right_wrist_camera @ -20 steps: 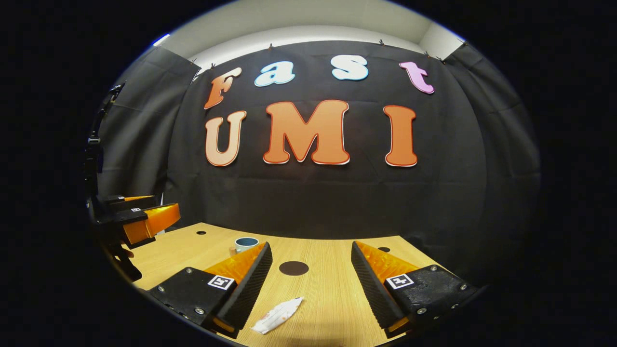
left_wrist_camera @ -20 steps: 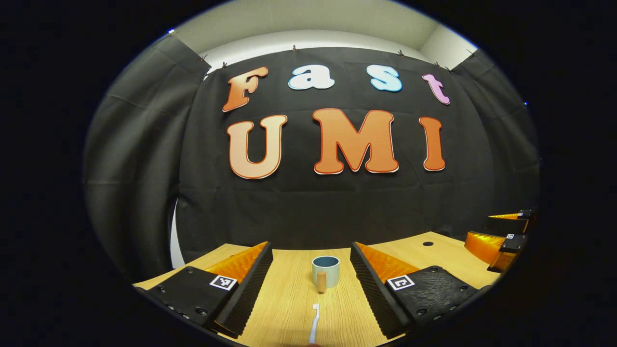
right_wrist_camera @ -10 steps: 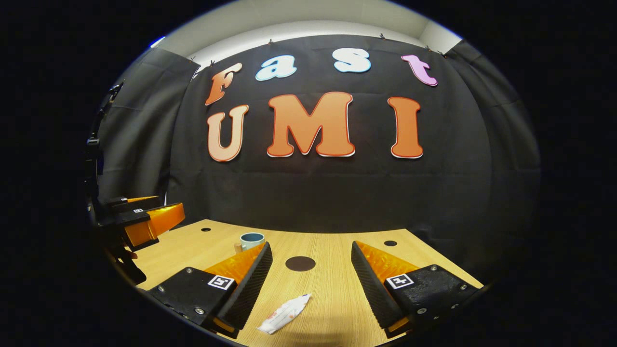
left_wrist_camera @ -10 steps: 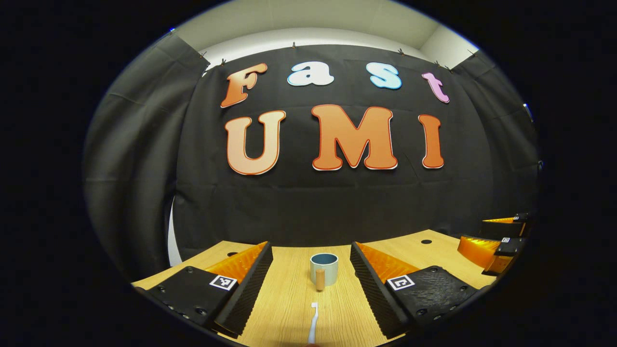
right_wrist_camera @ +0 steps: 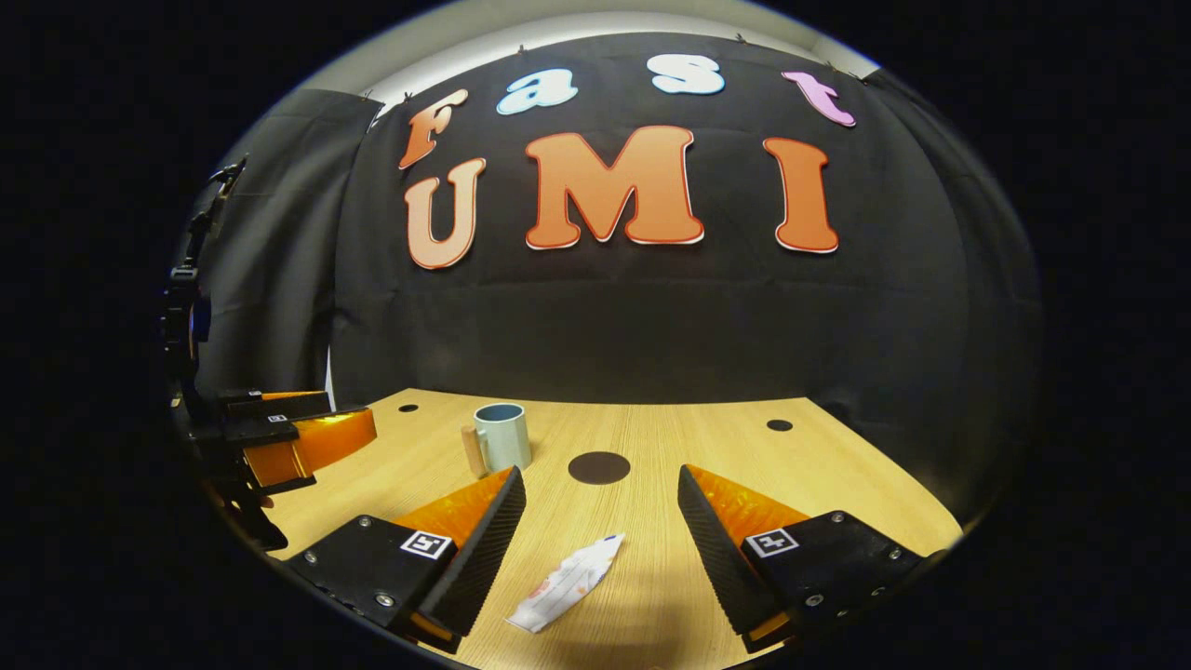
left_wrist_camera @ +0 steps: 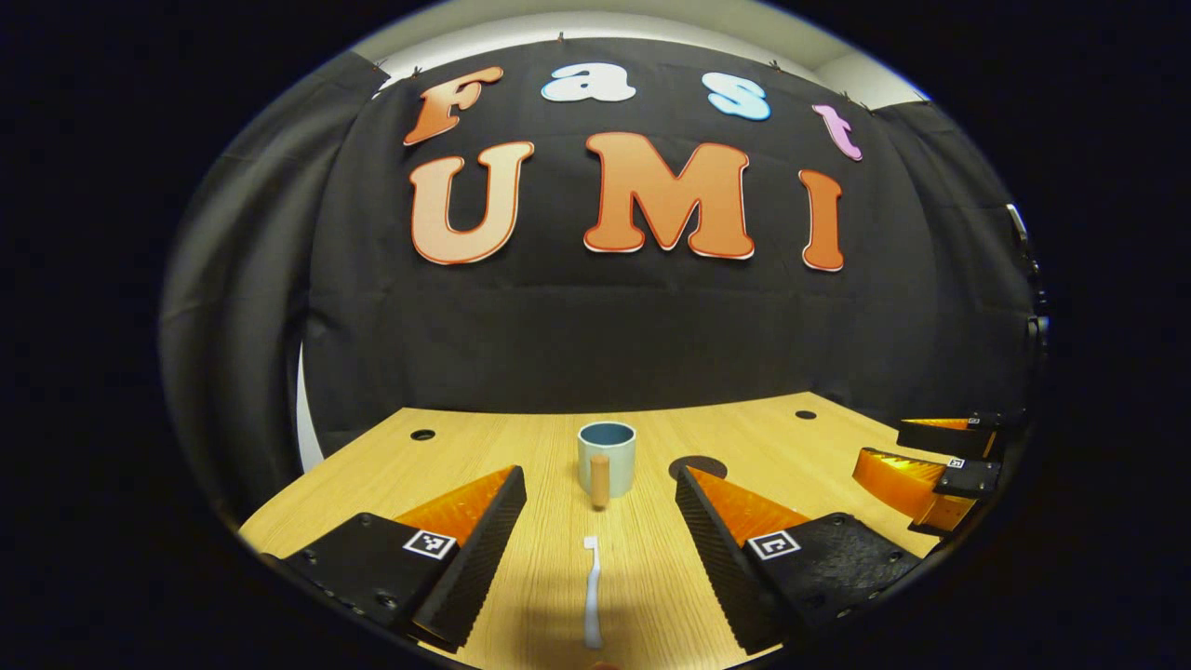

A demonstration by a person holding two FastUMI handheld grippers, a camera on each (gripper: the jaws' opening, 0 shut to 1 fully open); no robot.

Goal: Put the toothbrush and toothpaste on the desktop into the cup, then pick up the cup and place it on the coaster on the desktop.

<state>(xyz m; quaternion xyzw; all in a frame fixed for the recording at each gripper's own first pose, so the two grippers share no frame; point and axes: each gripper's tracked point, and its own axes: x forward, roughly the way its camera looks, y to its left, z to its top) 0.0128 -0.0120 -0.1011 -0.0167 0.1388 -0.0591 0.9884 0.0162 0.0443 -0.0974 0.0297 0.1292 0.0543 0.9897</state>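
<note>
I am looking across a light wooden desktop [left_wrist_camera: 521, 447] with fine grain running away from me. Three small dark round holes [left_wrist_camera: 422, 435] are sitting in the desktop near its far edge. Behind the desktop a black cloth wall [right_wrist_camera: 651, 316] is hanging in soft folds.

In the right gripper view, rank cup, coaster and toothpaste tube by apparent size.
1. toothpaste tube, though it lies nearest the camera
2. cup
3. coaster, close to the cup; order unsure
</note>
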